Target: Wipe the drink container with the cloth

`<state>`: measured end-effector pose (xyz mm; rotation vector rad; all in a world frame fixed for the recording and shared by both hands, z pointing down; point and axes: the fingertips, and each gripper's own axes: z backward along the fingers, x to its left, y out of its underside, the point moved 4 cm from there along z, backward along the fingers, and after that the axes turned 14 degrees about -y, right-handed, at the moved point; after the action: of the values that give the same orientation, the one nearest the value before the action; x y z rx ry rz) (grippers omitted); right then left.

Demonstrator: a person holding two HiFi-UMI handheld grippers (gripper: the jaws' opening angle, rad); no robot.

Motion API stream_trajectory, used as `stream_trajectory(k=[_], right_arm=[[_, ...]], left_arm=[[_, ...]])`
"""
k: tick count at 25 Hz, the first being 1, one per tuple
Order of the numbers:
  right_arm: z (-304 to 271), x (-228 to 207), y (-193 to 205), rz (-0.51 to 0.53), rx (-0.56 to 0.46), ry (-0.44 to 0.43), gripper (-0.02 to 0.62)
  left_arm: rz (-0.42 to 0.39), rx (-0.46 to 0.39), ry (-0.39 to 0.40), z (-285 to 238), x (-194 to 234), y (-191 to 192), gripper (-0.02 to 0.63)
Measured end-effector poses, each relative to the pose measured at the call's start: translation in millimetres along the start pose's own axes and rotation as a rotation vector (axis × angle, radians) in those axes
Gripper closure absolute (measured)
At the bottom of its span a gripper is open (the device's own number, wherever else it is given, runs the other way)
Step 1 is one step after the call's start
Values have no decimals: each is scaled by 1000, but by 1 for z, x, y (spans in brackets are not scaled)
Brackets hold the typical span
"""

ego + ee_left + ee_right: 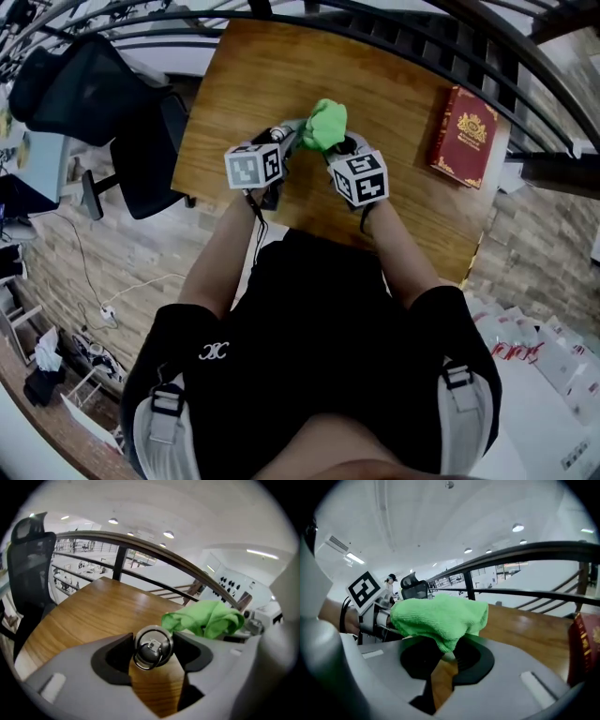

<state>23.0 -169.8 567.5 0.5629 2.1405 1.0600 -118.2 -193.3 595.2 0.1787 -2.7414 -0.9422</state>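
A silver metal drink container [152,645] with a ring on its cap lies between the jaws of my left gripper [153,660], which is shut on it. In the head view its cap end [277,134] pokes out past the left gripper [281,150] over the wooden table [244,84]. My right gripper [447,651] is shut on a bright green cloth [438,617]. The cloth [325,124] is draped against the far end of the container, just ahead of the right gripper [337,145]. It also shows as a green bundle [206,618] in the left gripper view. The container's body is mostly hidden.
A red book with gold trim [463,136] lies on the table's right side. A black office chair [103,103] stands off the table's left edge. A dark metal railing [441,37] curves behind the table.
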Motion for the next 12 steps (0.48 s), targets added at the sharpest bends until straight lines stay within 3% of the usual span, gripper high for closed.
stream_trajectory(k=[6, 12], right_arm=[[54, -3, -33, 93, -119, 139, 541], [102, 0, -54, 111, -212, 224, 541]], left_arm=[[-251, -67, -16, -6, -29, -9, 290], [-379, -122, -38, -19, -50, -15, 290]])
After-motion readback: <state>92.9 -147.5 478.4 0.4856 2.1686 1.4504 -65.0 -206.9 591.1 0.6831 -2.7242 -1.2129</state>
